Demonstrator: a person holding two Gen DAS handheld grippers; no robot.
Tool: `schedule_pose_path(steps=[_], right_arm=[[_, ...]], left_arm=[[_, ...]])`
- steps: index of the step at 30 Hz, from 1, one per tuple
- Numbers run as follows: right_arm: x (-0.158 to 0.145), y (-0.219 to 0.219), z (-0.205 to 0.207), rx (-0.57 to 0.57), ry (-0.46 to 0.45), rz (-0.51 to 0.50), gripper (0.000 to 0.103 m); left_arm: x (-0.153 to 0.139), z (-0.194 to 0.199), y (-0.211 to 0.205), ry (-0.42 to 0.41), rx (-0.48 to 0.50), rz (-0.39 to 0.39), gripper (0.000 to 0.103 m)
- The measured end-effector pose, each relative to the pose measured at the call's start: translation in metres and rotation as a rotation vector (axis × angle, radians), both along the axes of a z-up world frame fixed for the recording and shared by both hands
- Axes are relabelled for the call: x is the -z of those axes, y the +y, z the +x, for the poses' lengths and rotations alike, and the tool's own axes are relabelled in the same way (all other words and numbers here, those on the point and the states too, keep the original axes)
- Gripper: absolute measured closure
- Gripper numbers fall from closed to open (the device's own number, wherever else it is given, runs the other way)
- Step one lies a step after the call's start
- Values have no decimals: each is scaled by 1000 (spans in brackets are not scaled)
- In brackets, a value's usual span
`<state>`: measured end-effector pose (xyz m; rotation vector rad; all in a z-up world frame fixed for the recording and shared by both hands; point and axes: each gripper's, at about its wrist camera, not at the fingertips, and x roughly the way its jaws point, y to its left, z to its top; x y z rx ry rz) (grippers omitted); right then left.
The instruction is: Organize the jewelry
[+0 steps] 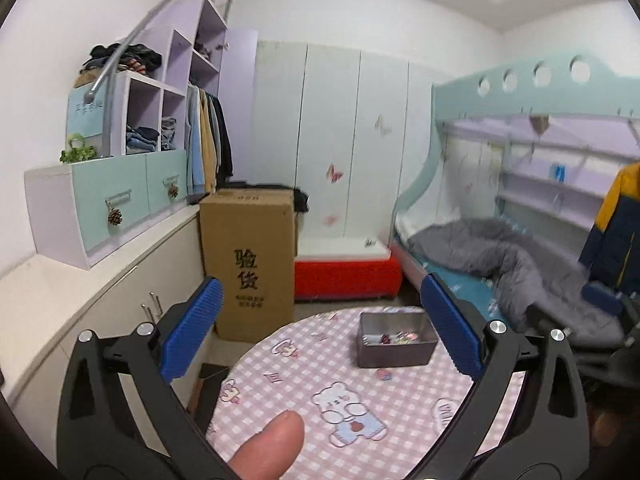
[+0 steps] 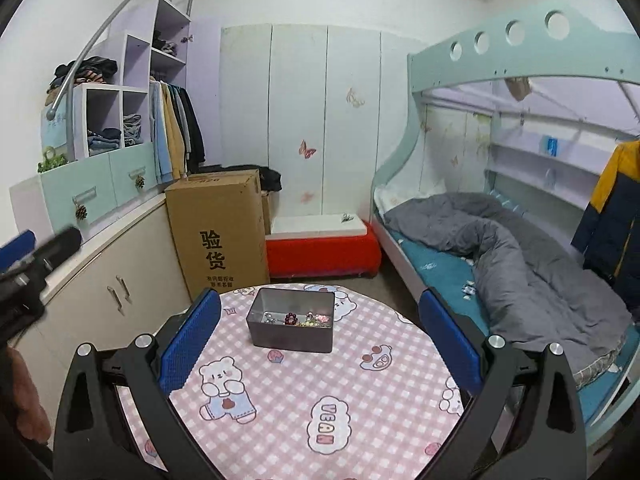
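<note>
Pink checked cloth with bear pictures covers the round counter, and on it almost all the jewelry is already collected.

On the left side, the left gripper hangs above the near edge of the counter with its blue pads wide apart and nothing between them. A fingertip of the person shows at the bottom of this view.

Toward the far edge of the counter stands the dark metal tin, open on top, with the jewelry lying on its bottom: beads and small shiny pieces. In the left wrist view one small pink piece lies on the cloth just beside the near wall of the tin, outside it. I cannot tell if it is jewelry or a printed figure.

On the right, the right gripper is also held apart and empty, pointing at the tin.

I judge the task is near its end. If the pink piece is loose, the next move needs a low, careful pinch on a very small, flat thing.
</note>
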<state>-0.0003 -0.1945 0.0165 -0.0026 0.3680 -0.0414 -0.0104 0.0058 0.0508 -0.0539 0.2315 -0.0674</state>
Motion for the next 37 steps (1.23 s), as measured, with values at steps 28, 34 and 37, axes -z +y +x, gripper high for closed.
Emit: schedule_pose_path(steps=[28,34,37], right_arm=[[10,15,-43,27,-34,12,8],[12,17,-41,21,-32,10,8],[13,18,-39,14,-31,11,8]], left_arm=[[12,-54,2,-33,26,-19,6],[19,-49,1,-2,-10,-7,6],[22,-44,2,22,-13,-19,6]])
